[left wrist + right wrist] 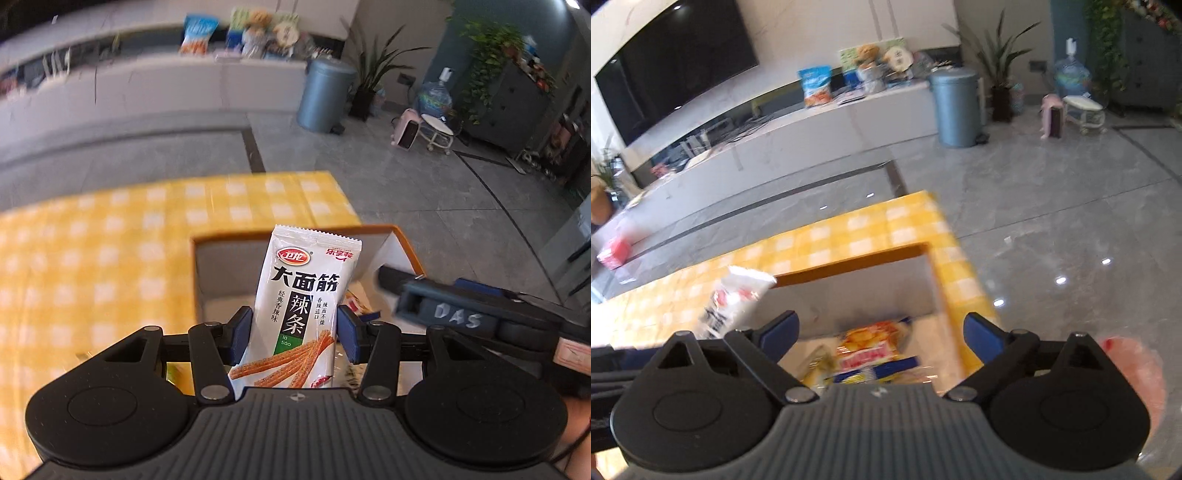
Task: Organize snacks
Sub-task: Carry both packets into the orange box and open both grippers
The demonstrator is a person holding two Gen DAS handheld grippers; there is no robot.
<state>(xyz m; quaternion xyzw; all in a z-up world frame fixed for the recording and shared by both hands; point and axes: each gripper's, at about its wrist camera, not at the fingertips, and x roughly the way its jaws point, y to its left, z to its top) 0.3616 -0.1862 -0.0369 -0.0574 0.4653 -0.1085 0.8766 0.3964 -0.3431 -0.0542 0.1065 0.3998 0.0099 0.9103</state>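
My left gripper (pixel 293 332) is shut on a white spicy-strip snack packet (pixel 303 295) and holds it upright over the near side of an orange-rimmed white box (pixel 236 236). The packet also shows in the right wrist view (pixel 733 299), at the box's left rim. My right gripper (pixel 881 330) is open and empty above the box (pixel 857 260). Below it in the box lie a yellow chip bag (pixel 871 343) and a blue-striped packet (pixel 886 367). The right gripper's body shows in the left wrist view (pixel 461 314), over the box's right side.
The box stands at the right corner of a table with a yellow checked cloth (pixel 92 240). Grey tile floor (pixel 1052 203) lies beyond. A blue bin (pixel 955 107), a plant (pixel 1001 66) and a TV counter with snacks (pixel 816 86) stand far off.
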